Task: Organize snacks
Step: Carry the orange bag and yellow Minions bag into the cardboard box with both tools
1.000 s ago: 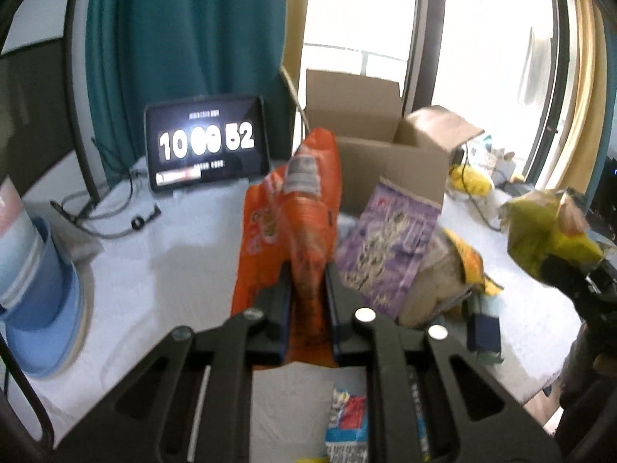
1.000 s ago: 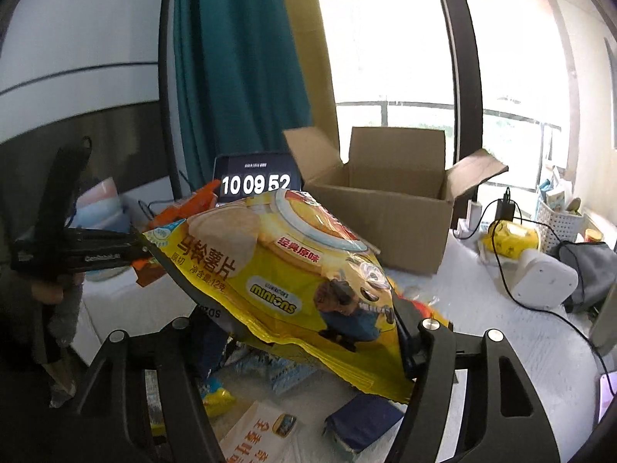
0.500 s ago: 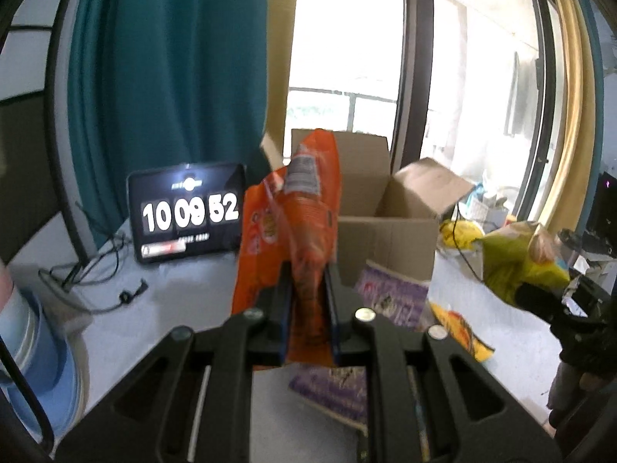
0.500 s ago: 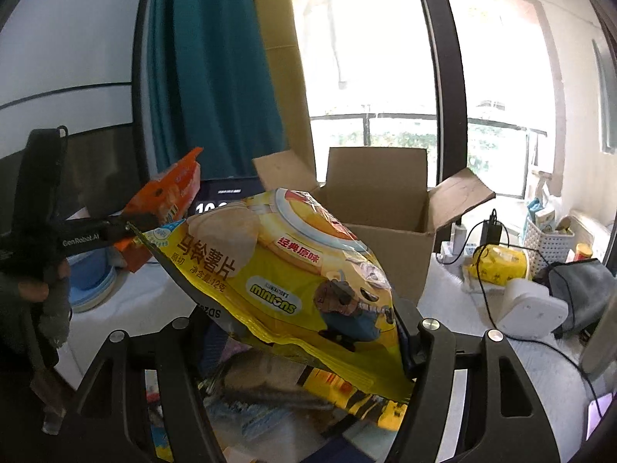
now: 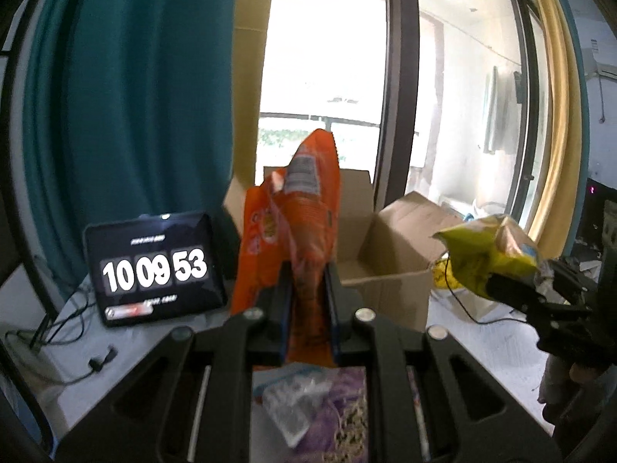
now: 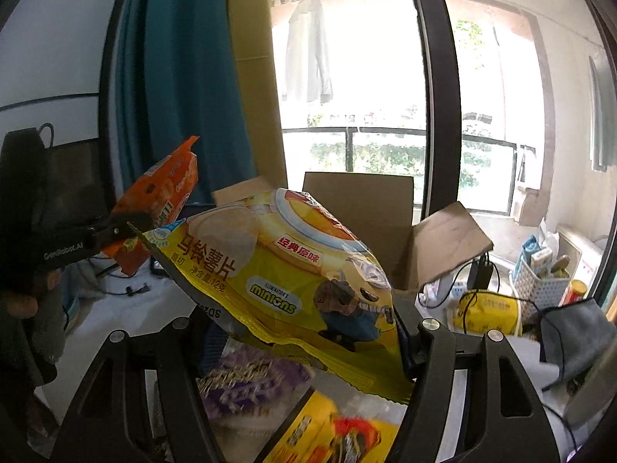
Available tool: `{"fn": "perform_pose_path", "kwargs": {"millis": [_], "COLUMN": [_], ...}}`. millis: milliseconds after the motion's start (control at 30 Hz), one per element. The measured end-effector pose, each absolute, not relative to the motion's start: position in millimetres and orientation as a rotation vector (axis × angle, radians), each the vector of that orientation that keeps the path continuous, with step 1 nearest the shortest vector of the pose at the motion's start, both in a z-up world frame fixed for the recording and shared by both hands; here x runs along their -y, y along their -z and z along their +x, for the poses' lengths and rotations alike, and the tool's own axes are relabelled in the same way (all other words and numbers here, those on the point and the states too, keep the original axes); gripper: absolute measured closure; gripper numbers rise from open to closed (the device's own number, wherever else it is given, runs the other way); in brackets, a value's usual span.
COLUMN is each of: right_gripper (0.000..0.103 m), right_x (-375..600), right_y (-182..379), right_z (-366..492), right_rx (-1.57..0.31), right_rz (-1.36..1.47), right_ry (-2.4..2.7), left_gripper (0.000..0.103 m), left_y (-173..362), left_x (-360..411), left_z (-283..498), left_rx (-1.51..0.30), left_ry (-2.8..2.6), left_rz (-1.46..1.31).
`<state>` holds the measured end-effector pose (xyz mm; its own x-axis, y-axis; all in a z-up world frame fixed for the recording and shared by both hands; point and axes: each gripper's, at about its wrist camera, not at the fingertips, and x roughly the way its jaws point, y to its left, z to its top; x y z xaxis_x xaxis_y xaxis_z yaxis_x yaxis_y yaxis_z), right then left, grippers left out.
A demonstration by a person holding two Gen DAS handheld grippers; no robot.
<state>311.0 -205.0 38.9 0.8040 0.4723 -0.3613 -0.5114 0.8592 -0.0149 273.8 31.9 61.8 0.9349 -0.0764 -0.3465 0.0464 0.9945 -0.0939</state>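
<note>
A: Item one?
B: Orange snack bag (image 5: 297, 212), light, soft, crinkly; left gripper (image 5: 308, 305) clenched on its lower edge, upright before the far cardboard box (image 5: 389, 270).
A: Item two?
B: Yellow chip bag (image 6: 293, 270), puffy, crushable; right gripper (image 6: 304, 332) spans it widthwise, near the box.

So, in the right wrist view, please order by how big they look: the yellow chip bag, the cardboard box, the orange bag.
1. yellow chip bag, though it is nearest the camera
2. cardboard box, partly hidden behind it
3. orange bag
</note>
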Motion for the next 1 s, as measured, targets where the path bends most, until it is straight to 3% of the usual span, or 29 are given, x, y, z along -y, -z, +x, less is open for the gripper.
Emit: {"fn": "perform_pose_path", "kwargs": {"millis": [733, 800, 833, 867, 933, 1000], "right_gripper": [0.031, 0.028, 0.026, 0.021, 0.011, 0.008], "right_x": [183, 185, 188, 191, 200, 206], "right_y": [-38, -32, -31, -30, -30, -30], "right_z": [469, 487, 491, 494, 492, 490], "right_rx": [-0.414, -0.457, -0.460, -0.458, -0.448, -0.449], "right_rz": [-0.064, -0.045, -0.036, -0.026, -0.007, 0.001], "right_ry": [-0.396, -0.368, -0.348, -0.324, -0.304, -0.299], "left_gripper": [0.084, 0.077, 0.065, 0.036, 0.015, 0.015], "left_y": [-37, -34, -34, -34, -38, -39], "left_x": [-14, -11, -11, -11, -12, -11], "left_z": [439, 452, 457, 458, 455, 453], "left_rx": [-0.398, -0.421, -0.427, -0.421, -0.399, -0.402], "left_ry": [0.073, 0.045, 0.029, 0.022, 0.018, 0.001], "left_rz": [-0.006, -0.006, -0.012, -0.024, -0.051, -0.046]}}
